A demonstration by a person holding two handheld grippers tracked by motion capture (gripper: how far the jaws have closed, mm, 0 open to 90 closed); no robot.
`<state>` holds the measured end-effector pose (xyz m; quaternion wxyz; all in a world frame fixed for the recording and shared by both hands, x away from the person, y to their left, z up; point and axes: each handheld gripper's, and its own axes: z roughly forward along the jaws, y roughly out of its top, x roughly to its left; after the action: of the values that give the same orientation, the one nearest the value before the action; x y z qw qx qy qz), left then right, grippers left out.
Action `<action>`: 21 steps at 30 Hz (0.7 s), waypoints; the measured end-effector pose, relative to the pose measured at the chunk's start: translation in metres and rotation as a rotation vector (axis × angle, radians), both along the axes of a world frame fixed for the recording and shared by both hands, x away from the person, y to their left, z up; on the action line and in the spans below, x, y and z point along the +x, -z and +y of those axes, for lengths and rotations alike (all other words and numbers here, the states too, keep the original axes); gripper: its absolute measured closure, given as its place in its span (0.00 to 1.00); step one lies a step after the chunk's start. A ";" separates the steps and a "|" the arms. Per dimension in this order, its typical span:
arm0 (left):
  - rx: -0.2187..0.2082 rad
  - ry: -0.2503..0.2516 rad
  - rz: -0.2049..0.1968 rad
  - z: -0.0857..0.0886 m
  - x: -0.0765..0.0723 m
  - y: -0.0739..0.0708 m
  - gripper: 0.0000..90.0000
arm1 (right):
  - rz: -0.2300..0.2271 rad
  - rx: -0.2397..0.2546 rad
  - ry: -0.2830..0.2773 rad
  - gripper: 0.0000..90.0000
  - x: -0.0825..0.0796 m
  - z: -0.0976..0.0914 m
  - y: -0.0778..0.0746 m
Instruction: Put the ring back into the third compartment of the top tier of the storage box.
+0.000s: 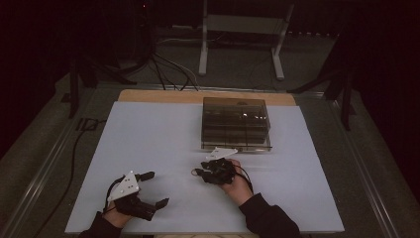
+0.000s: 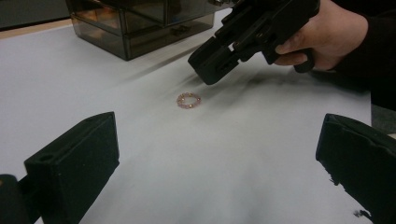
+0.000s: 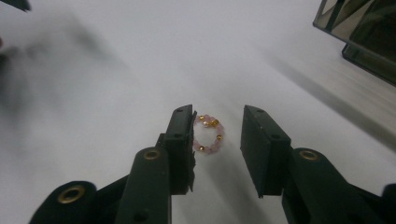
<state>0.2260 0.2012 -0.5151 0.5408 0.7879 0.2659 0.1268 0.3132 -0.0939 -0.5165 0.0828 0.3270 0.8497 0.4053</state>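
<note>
Working on a white table (image 1: 148, 148) w/ a smoky drawer box (image 1: 236, 123) at the far edge, prob. where the jewelry goes. I've got the left gripper (image 1: 151, 189) parked wide apart near me, out of the way. Right gripper (image 3: 217, 140) hovers part-open over the bead ring (image 3: 208, 134), which lies flat btw its jaws, nearer the left one.

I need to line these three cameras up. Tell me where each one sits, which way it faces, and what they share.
High view: above the person's side, facing forward and down on the table; forearms, left tongs, right tongs.
Left gripper view: on the left tongs, low, facing the bracelet, right tongs, box.
Right gripper view: on the right tongs, angled down, jaws either side of the bracelet.
Shared: bracelet and box in both gripper views.
</note>
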 end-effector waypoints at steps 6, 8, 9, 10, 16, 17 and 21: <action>0.003 -0.001 -0.001 0.000 0.000 0.000 0.01 | 0.000 -0.017 -0.006 0.76 0.003 0.005 0.003; 0.004 -0.002 -0.001 0.000 0.000 0.000 0.01 | -0.003 -0.030 -0.012 0.76 0.003 0.008 0.005; 0.004 -0.002 -0.002 0.000 0.000 0.000 0.01 | -0.010 -0.041 -0.014 0.77 0.004 0.009 0.006; 0.003 -0.003 -0.002 0.000 0.000 0.000 0.01 | -0.012 -0.053 -0.010 0.78 0.005 0.010 0.007; 0.003 -0.002 0.000 0.000 0.000 0.000 0.01 | 0.002 -0.063 -0.005 0.81 0.009 0.014 0.012; 0.002 -0.001 0.000 0.000 0.000 0.000 0.01 | 0.001 -0.072 -0.005 0.81 0.010 0.014 0.013; 0.001 -0.002 0.000 0.000 0.000 0.000 0.01 | -0.001 -0.077 -0.006 0.85 0.013 0.014 0.015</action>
<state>0.2262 0.2014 -0.5154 0.5404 0.7878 0.2667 0.1276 0.3263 -0.0796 -0.5310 0.0944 0.3210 0.8656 0.3726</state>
